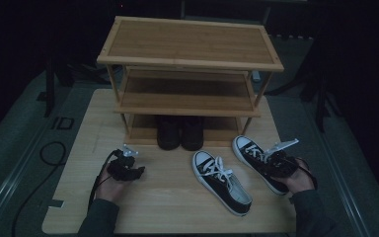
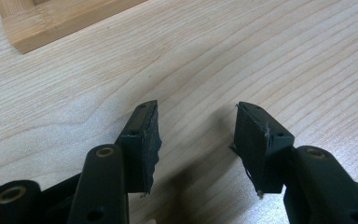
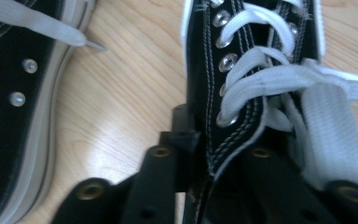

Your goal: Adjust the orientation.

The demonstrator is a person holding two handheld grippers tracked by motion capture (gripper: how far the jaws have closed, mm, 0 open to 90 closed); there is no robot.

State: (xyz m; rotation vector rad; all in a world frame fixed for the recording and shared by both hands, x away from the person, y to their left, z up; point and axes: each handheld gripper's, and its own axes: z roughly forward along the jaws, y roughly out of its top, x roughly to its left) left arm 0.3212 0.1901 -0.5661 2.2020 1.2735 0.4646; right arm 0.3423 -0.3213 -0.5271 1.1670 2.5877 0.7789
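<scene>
Two black canvas sneakers with white laces and white toe caps lie on the light wooden table. My right gripper is shut on the side wall of the right sneaker, clamping the eyelet panel near its opening. The other sneaker lies just to its left, toe pointing away from the person. My left gripper rests low over bare table at the left, open, with nothing between its jaws.
A three-tier bamboo shoe rack stands at the back of the table, and one of its feet shows in the left gripper view. A pair of black boots sits on its lowest shelf. Dark floor and cables surround the table.
</scene>
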